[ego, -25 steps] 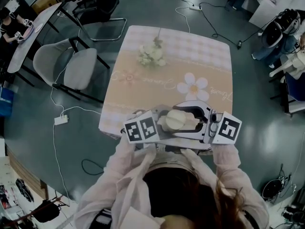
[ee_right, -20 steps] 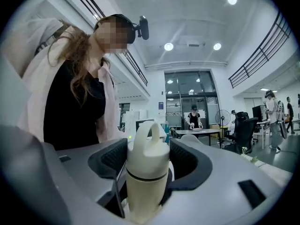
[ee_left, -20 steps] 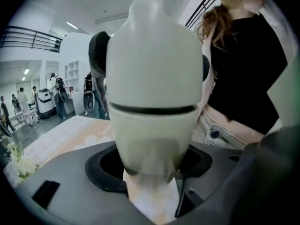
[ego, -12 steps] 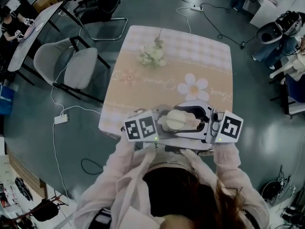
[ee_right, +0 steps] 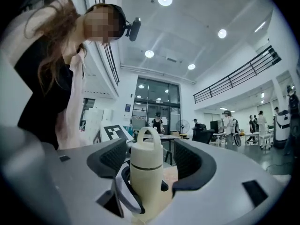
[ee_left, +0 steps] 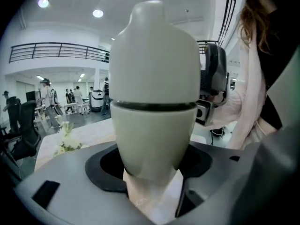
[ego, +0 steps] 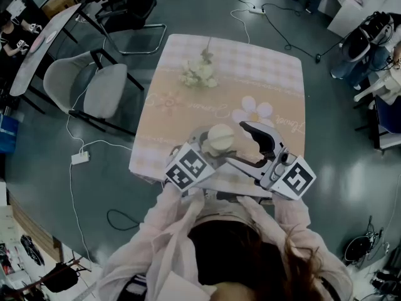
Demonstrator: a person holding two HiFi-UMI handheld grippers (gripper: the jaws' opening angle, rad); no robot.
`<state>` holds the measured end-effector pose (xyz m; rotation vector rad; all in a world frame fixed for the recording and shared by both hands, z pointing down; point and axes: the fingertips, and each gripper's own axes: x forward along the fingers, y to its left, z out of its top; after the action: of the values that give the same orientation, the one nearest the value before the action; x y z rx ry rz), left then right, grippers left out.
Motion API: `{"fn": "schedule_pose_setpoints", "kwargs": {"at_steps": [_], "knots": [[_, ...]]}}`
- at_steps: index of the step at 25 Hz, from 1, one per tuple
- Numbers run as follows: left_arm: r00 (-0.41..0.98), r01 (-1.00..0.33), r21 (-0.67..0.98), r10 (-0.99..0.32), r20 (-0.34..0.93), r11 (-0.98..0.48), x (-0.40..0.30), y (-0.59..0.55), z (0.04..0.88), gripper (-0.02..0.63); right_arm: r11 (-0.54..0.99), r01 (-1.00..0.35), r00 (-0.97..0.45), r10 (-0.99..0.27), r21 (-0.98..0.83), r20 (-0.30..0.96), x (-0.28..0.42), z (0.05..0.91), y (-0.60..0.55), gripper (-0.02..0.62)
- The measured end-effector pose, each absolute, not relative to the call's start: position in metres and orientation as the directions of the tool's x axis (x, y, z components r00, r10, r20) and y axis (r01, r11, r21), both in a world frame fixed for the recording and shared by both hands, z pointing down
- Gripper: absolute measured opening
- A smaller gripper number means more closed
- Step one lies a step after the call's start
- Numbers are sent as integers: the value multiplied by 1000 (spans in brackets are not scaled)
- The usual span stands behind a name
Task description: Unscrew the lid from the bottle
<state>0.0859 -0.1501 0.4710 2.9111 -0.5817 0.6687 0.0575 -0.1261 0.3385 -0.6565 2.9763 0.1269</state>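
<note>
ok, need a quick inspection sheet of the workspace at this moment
Surface: table under a floral cloth.
Job's things: bottle, lid on.
Clutter: flower bunch on the far side of the table.
Grippers: left gripper clamps the bottle body; right gripper open, pads off the bottle.
Cables: power strip on the floor at left; black lead beyond the table.
Surroundings: grey chair; seated person far left.

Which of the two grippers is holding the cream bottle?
The left gripper: the bottle stands clamped between its jaws, close up in the left gripper view. The right gripper is open, and its pads do not touch the bottle.
</note>
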Motion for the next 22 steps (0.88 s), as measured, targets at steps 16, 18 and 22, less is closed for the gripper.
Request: {"fn": "schedule_pose_setpoints", "kwargs": {"at_steps": [16, 18, 22], "knots": [[811, -467, 68, -396, 430, -882, 88, -145, 480, 316, 838, -538, -842, -538, 92, -19, 27, 359, -133, 290], [812, -457, 65, -387, 437, -887, 88, -143, 481, 316, 851, -517, -855, -519, 90, -12, 27, 360, -131, 288], [825, -405, 62, -336, 454, -912, 89, -137, 482, 316, 879, -472, -881, -473, 65, -7, 29, 361, -128, 288]]}}
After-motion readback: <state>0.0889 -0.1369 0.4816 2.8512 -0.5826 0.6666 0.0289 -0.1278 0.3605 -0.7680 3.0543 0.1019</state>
